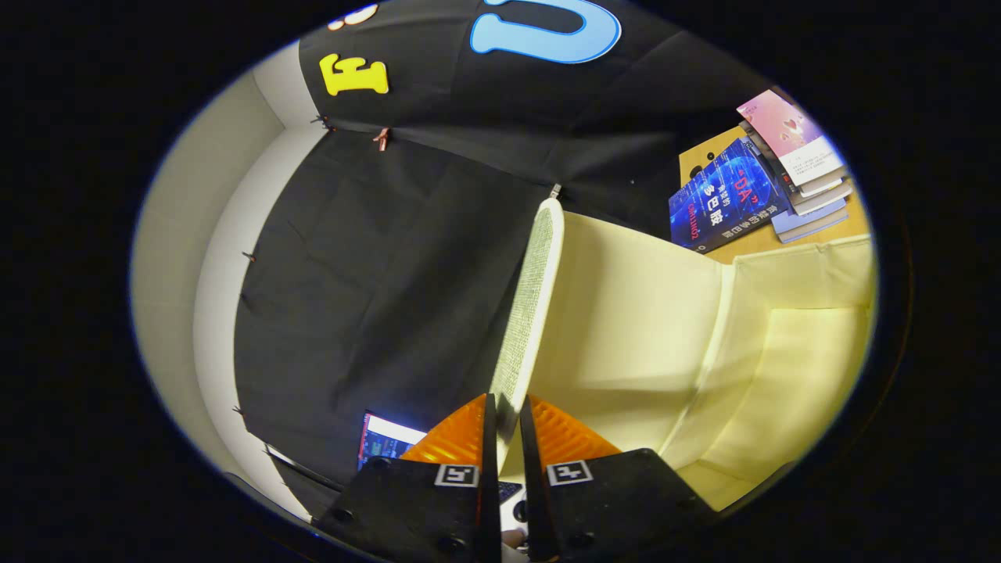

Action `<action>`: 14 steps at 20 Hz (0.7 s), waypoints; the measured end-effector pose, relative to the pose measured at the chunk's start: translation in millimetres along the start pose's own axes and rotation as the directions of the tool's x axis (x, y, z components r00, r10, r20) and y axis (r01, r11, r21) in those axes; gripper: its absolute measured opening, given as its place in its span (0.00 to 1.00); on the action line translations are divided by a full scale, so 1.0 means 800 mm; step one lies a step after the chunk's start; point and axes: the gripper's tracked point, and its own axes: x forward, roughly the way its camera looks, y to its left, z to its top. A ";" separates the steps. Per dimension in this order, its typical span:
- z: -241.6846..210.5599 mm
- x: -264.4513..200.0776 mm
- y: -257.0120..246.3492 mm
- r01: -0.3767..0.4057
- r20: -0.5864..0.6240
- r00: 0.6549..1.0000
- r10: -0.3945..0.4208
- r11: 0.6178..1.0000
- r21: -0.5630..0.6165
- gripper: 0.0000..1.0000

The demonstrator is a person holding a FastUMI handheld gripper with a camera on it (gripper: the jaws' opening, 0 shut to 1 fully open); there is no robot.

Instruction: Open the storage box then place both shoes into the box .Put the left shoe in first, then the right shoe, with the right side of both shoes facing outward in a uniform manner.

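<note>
Storage box (704,352) comes first in this job, and from where I stand it looks partly opened: its lid (532,313), a pale panel with a woven, mesh-like face, stands raised on edge and runs away from the gripper (501,426) toward twelve o'clock. The two fingers sit nearly closed on the lid's near edge, one on each side of it, so the claw appears to be pinching the lid; the contact itself is half hidden by the fingers, so I say that with some caution.

The cream fabric interior of the box spreads out at about three o'clock of the fingers, with its back wall and a side panel lit and nothing lying in the part I can see. Beyond the box, near one o'clock, a stack of books (790,176) rests on a wooden surface (700,160). At seven o'clock of the fingertips, low down, a lit screen (387,446) peeks out against the dark cloth wall.

As I judge it, the opening step is under way and close to done. Both shoes remain to be placed, the left one first and then the right, each with its right side facing outward. No shoe lies inside the visible part of the box, so most of the work is ahead.
</note>
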 end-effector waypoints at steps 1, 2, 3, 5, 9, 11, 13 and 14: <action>-0.003 0.001 -0.005 0.016 -0.006 1.000 -0.016 1.000 -0.011 0.29; -0.005 0.000 -0.010 0.031 -0.009 0.999 -0.031 0.999 -0.015 0.42; -0.007 0.003 -0.015 0.046 -0.009 0.999 -0.046 0.999 -0.012 0.54; -0.006 -0.001 -0.021 0.061 -0.005 0.998 -0.061 0.998 0.006 0.60; -0.005 -0.011 -0.029 0.083 0.005 0.997 -0.083 0.996 -0.010 0.91; -0.004 -0.024 -0.034 0.101 0.009 0.995 -0.101 0.994 -0.034 0.98; -0.004 -0.042 -0.044 0.143 0.023 0.990 -0.142 0.987 -0.079 0.97; -0.003 -0.054 -0.045 0.156 0.038 0.988 -0.152 0.982 -0.104 0.97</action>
